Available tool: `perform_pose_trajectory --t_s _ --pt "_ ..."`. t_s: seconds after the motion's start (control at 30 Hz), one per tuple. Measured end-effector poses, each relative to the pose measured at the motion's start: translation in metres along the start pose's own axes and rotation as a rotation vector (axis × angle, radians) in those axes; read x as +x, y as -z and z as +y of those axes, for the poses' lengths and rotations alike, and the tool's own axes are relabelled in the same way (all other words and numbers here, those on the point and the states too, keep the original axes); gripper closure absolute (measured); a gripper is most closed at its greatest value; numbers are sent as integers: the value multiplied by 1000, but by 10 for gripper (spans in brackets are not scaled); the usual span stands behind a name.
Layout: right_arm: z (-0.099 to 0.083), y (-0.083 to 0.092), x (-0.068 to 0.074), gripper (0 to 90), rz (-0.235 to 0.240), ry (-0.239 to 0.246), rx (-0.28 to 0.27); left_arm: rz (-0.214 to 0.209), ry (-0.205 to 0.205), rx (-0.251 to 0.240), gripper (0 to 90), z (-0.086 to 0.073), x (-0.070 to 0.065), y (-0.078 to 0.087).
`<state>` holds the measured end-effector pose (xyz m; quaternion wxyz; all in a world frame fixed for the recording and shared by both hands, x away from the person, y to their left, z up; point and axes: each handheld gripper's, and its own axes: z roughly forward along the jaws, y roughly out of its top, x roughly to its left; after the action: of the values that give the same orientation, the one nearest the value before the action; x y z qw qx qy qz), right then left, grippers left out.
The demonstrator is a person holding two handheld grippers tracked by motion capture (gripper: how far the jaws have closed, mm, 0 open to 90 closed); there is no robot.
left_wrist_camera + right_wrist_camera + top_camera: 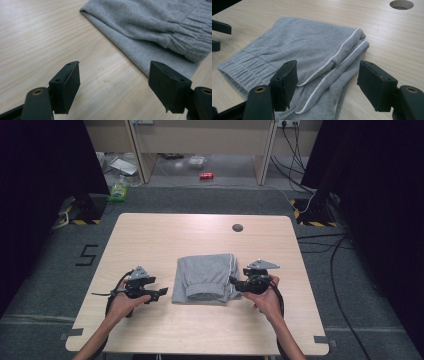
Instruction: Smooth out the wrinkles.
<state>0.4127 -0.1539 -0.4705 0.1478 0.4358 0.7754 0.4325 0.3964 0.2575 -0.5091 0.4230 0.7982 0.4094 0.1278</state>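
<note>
A folded grey sweat garment [205, 277] with white piping and a ribbed elastic band lies in the middle of the light wooden table [150, 235]. My left gripper [161, 292] rests just left of it, jaws open over bare wood [113, 67], with the garment's folded edge [150, 25] ahead and to the right. At the garment's right edge, my right gripper [234, 281] stands open [328, 66] above the piped folds [307, 45], its pads not pressing on the cloth. The left gripper's jaw tips [218, 36] show across the garment in the right gripper view.
A round cable hole [237, 227] sits near the table's far edge. Beyond the table, a red can [206, 175] and a green packet [118, 191] lie on the floor. Cables [330, 245] run along the floor at right. Dark curtains flank both sides.
</note>
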Motion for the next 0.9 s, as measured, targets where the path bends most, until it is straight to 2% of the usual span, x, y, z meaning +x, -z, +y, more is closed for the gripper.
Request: perform_pose_trajectory --t_s 0.13,0.33,0.57,0.77,0.9 --pt "-3 1 5 321 2 15 12 0 0 0 249 -1 -1 0" --pt "-11 6 11 317 3 34 19 -11 -31 -2 238 1 -13 0" --pt "-25 13 13 315 -5 48 27 -21 -52 -7 228 -7 -27 7" --pt "-34 21 14 311 -14 40 31 -27 -66 -12 217 -11 -33 10" --pt "-42 26 15 305 -20 52 42 -36 -83 8 211 -16 -37 11"
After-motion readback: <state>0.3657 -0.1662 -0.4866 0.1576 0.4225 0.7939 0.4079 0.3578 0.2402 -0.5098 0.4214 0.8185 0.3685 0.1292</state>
